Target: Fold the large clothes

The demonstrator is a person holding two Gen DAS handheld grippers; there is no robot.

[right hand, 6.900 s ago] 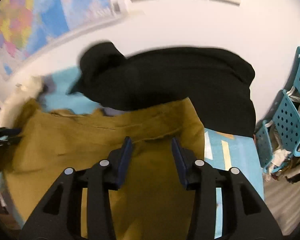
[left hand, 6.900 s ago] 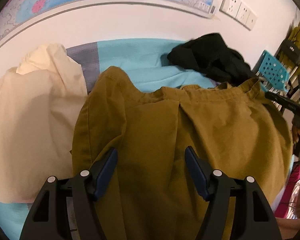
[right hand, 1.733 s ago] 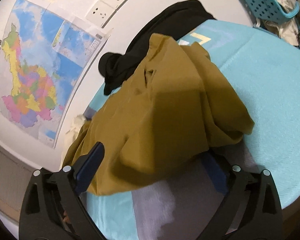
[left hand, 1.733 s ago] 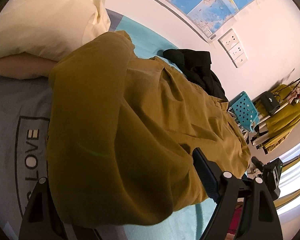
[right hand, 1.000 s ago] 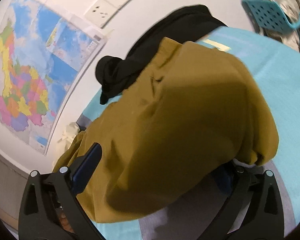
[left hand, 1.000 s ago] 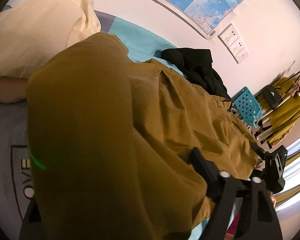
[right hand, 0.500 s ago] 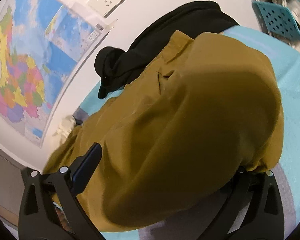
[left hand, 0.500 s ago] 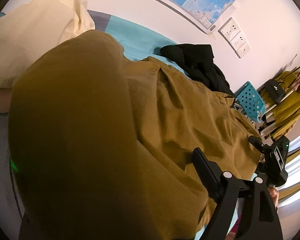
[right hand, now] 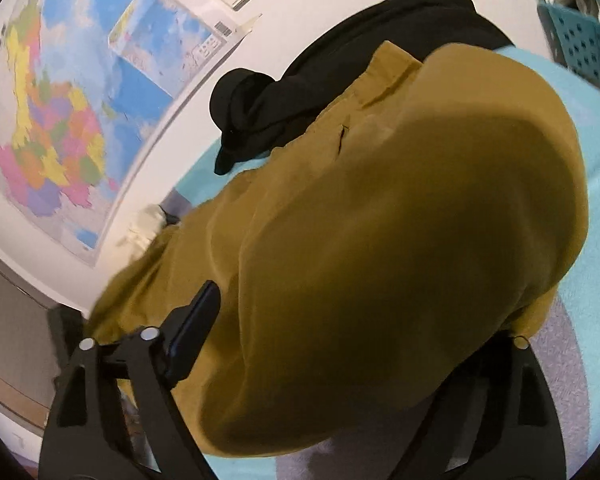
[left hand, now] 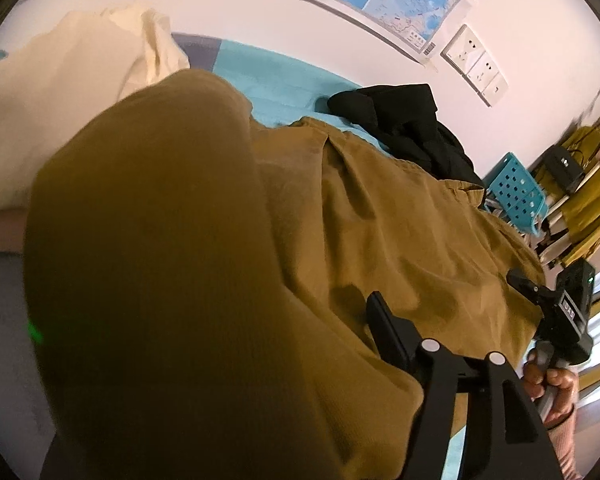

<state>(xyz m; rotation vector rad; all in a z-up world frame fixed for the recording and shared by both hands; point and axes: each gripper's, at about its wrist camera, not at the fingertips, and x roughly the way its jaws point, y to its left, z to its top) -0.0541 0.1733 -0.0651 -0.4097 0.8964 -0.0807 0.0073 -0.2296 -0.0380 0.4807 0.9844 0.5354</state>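
Note:
A large olive-brown garment (left hand: 380, 232) lies across the bed and also fills the right wrist view (right hand: 380, 220). A lifted fold of it bulges over each camera. My left gripper (left hand: 236, 360) has the cloth between its fingers; only its right finger (left hand: 384, 328) shows, the left one is hidden under the fold. My right gripper (right hand: 360, 340) likewise has cloth between its fingers; its left finger (right hand: 196, 328) shows and the right one is covered. The right gripper and the hand holding it appear in the left wrist view (left hand: 560, 320).
A black garment (left hand: 404, 128) lies at the back by the wall, also in the right wrist view (right hand: 320, 92). A cream garment (left hand: 60, 100) lies at left. The bed sheet (left hand: 276, 80) is turquoise and grey. Blue baskets (left hand: 516, 196) stand at right.
Both grippers have lifted the near edge of the olive garment and carried it up and forward. The raised fold now covers more of each view than a second ago.

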